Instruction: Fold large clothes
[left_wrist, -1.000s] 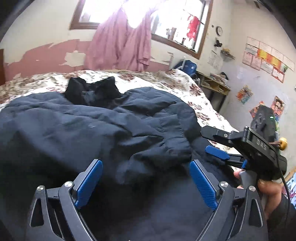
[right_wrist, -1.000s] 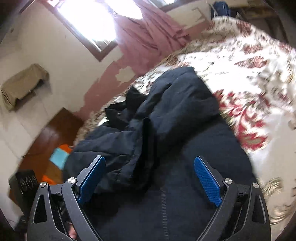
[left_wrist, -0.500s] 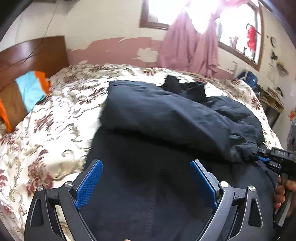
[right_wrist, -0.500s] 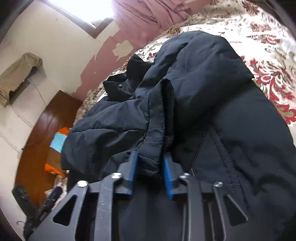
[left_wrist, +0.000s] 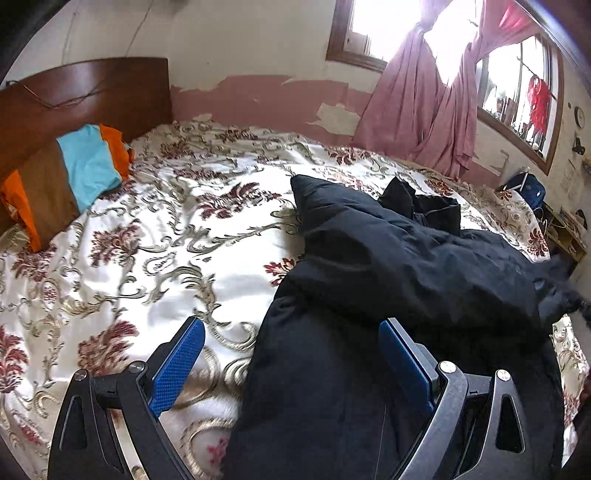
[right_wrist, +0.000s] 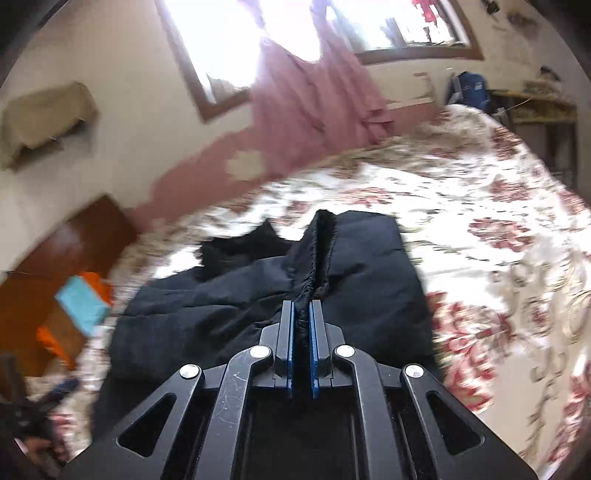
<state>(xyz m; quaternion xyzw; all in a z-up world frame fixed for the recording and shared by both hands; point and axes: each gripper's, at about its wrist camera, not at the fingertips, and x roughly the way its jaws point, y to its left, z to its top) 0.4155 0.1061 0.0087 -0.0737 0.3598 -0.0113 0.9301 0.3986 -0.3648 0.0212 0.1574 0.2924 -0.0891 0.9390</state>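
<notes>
Jacket (left_wrist: 406, 266): lay rumpled on the bedspread (left_wrist: 166, 240), toward 3 o'clock.
Right gripper (right_wrist: 303, 314): clamped tight on a jacket edge, just closed.
Left gripper (left_wrist: 291, 362): spread wide, holding nothing, over the jacket's 9 o'clock edge.
Progress: early; no neat fold seen, most folding left.

Matt black cloth jacket (left_wrist: 406, 266); glossy wood headboard (left_wrist: 92, 96).

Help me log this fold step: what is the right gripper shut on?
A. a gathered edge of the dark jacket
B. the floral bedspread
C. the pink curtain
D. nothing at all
A: in the right wrist view the right gripper has its blue pads pressed on a bunched edge of the jacket, which lies on the bedspread.
</notes>
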